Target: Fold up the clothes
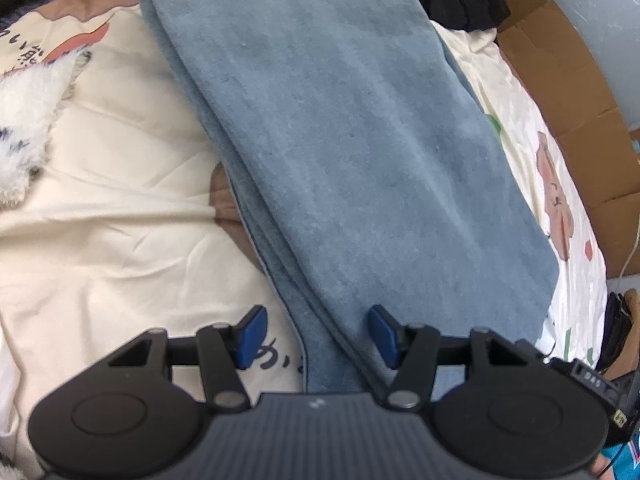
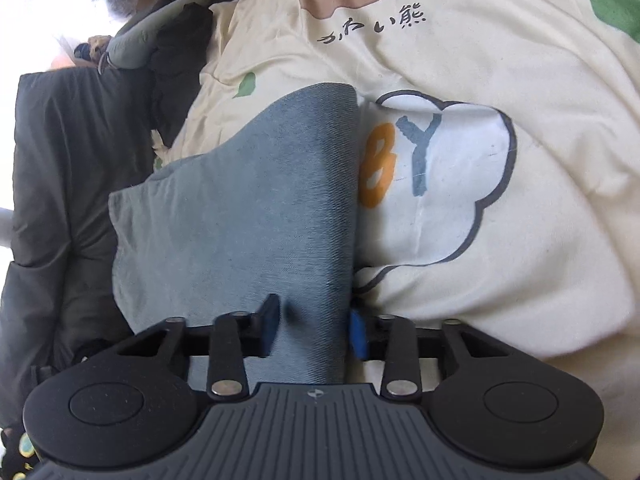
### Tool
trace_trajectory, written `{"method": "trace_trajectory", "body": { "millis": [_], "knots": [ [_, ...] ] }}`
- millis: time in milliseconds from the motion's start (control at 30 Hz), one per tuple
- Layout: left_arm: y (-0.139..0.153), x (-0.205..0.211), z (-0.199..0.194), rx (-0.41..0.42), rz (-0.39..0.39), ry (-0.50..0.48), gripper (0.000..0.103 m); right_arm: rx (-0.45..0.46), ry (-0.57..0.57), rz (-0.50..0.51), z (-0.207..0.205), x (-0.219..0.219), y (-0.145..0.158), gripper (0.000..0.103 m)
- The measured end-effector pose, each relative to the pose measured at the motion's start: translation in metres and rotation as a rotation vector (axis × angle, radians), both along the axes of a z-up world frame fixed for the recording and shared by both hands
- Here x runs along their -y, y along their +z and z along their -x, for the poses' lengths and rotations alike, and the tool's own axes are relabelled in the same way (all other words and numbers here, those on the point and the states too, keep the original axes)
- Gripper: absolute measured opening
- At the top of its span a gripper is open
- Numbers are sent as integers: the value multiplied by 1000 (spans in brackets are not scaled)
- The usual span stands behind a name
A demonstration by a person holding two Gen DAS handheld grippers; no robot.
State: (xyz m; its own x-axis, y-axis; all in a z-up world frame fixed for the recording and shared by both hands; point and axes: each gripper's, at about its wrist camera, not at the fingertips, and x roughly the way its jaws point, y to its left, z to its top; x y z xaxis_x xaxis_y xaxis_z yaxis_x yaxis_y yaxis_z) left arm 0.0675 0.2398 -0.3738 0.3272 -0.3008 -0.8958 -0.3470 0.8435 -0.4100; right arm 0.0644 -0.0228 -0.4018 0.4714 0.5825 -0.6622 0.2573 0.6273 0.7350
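Our right gripper [image 2: 314,330] has its blue pads narrowed onto a bunched fold of the blue-grey garment [image 2: 256,216]; cloth fills the gap between them, the left pad [image 2: 269,330] pressing a dent into the fabric and the right pad [image 2: 357,334] against the fold's edge. We log this as a grip on the garment. Our left gripper [image 1: 318,336] stands about half open, jaws apart and holding nothing. Its right pad [image 1: 383,334] sits over the garment's near end, its left pad [image 1: 252,334] over the bedcover; we cannot tell whether either touches.

Largest to smallest:
- Cream bedcover [image 1: 100,240] with bear prints and lettering, spread under everything.
- Blue-grey garment [image 1: 340,140], folded into a long strip lying diagonally across the bedcover in the left wrist view; in the right wrist view, one end rises in a rounded hump beside a printed cloud [image 2: 448,184].
- Dark padded jacket [image 2: 60,200] at the bed's edge.
- Cardboard box [image 1: 560,88] beyond the far side.
- White fluffy item [image 1: 28,120] on the bedcover, apart from the garment.
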Motion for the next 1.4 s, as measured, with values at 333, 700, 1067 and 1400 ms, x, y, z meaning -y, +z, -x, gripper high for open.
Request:
{"method": "trace_trajectory", "body": {
  "millis": [333,700,1067,1400],
  "knots": [
    [1,5,4,17,31,13,42,-5,27,-1,-2,3,4,21],
    [-13,2,6,-12,121,-3,49,-14,10,-48,-5,4,-4,23],
    [-15,6,5,-19,129,-23,45,-6,7,-100,-12,3,1,31],
    [-23,7,6,-14,174,0,34,-24,22,-133,-16,-7,0,6]
  ]
}}
